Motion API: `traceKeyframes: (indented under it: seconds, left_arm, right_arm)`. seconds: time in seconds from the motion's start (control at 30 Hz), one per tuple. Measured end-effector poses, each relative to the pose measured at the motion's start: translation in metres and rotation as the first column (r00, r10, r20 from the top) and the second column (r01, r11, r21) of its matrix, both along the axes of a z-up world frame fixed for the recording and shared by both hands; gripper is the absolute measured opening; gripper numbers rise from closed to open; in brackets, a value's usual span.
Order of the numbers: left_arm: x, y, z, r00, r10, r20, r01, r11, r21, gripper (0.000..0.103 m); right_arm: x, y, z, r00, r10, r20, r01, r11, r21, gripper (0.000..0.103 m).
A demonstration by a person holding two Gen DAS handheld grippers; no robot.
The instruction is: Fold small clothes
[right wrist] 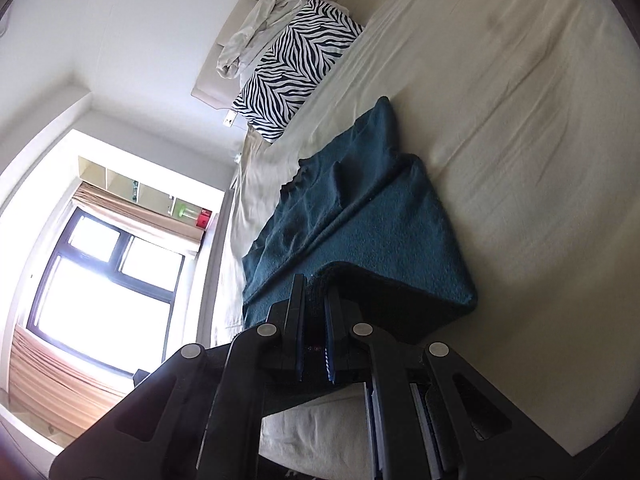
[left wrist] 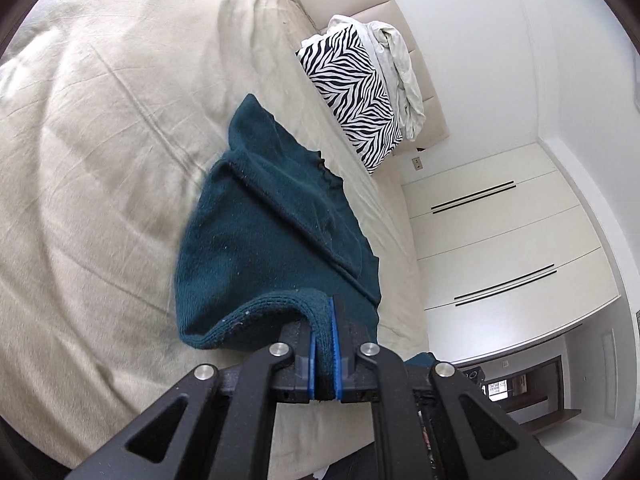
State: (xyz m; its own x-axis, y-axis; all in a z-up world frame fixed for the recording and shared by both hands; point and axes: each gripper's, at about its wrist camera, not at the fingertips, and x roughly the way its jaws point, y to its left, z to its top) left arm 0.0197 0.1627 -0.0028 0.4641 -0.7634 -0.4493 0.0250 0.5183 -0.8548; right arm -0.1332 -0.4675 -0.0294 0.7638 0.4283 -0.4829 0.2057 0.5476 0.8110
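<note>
Teal knit garment (left wrist: 276, 216) lies on the beige bed sheet (left wrist: 100, 160), near edge lifted; my left gripper (left wrist: 323, 344) is clenched on its ribbed hem, right gripper (right wrist: 316, 340) pinching the same edge w/ cloth between the pads. To fold well, I judge both corners should travel level toward the zebra pillow (left wrist: 352, 100), keeping the hem taut & landing edge on edge. Beyond the pillow sit a crumpled white cloth (left wrist: 400, 72) & headboard; nothing blocks the path.

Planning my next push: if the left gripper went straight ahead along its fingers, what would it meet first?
The left gripper, shut on the dark teal knitted garment, would run into that garment's own draped body first, then probably the beige bedsheet beneath; depth is unclear.
</note>
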Motion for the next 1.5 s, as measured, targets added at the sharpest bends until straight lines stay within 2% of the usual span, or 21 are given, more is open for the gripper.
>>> traceKeyframes:
  seconds: [0.4, 0.63, 1.03, 1.23, 1.27, 1.33, 1.37, 1.4, 1.47, 1.5]
  left_arm:
    - [0.097, -0.014, -0.006, 0.998, 0.055, -0.006, -0.055, 0.998, -0.038, 0.008]
    - [0.153, -0.022, -0.018, 0.997, 0.071, -0.024, -0.071, 0.997, -0.004, 0.007]
    - [0.238, -0.043, -0.028, 0.997, 0.081, -0.009, -0.081, 0.995, 0.064, 0.007]
    - [0.271, -0.054, -0.063, 0.993, 0.103, -0.060, -0.094, 0.986, 0.139, 0.008]
    - [0.274, -0.055, -0.069, 0.993, 0.096, -0.070, -0.086, 0.986, 0.141, 0.012]
    - [0.272, -0.057, -0.072, 0.995, 0.072, -0.065, -0.063, 0.989, 0.137, 0.038]
    - [0.269, -0.056, -0.070, 0.996, 0.072, -0.050, -0.064, 0.988, 0.139, 0.058]
    - [0.263, -0.054, -0.066, 0.996, 0.081, -0.028, -0.076, 0.986, 0.147, 0.071]
    - [0.252, -0.048, -0.057, 0.995, 0.099, 0.012, -0.100, 0.981, 0.168, 0.079]
    - [0.247, -0.044, -0.054, 0.994, 0.104, 0.023, -0.107, 0.979, 0.172, 0.079]
  right_arm:
    - [0.104, -0.015, 0.010, 0.998, -0.041, 0.041, 0.044, 0.995, -0.085, 0.007]
    - [0.171, -0.022, 0.002, 0.998, -0.063, 0.021, 0.065, 0.985, -0.158, 0.007]
    - [0.277, -0.034, -0.032, 0.994, -0.101, -0.048, 0.088, 0.973, -0.213, 0.007]
    - [0.321, -0.045, -0.070, 0.980, -0.152, -0.128, 0.124, 0.971, -0.204, 0.007]
    - [0.327, -0.047, -0.080, 0.974, -0.163, -0.155, 0.131, 0.972, -0.194, 0.008]
    - [0.337, -0.051, -0.102, 0.962, -0.163, -0.221, 0.126, 0.977, -0.173, 0.008]
    - [0.338, -0.052, -0.108, 0.959, -0.170, -0.226, 0.134, 0.977, -0.163, 0.008]
    - [0.336, -0.053, -0.111, 0.962, -0.175, -0.208, 0.145, 0.978, -0.153, 0.008]
    - [0.329, -0.053, -0.110, 0.965, -0.186, -0.187, 0.154, 0.973, -0.172, 0.015]
    - [0.325, -0.053, -0.108, 0.965, -0.191, -0.178, 0.158, 0.970, -0.185, 0.016]
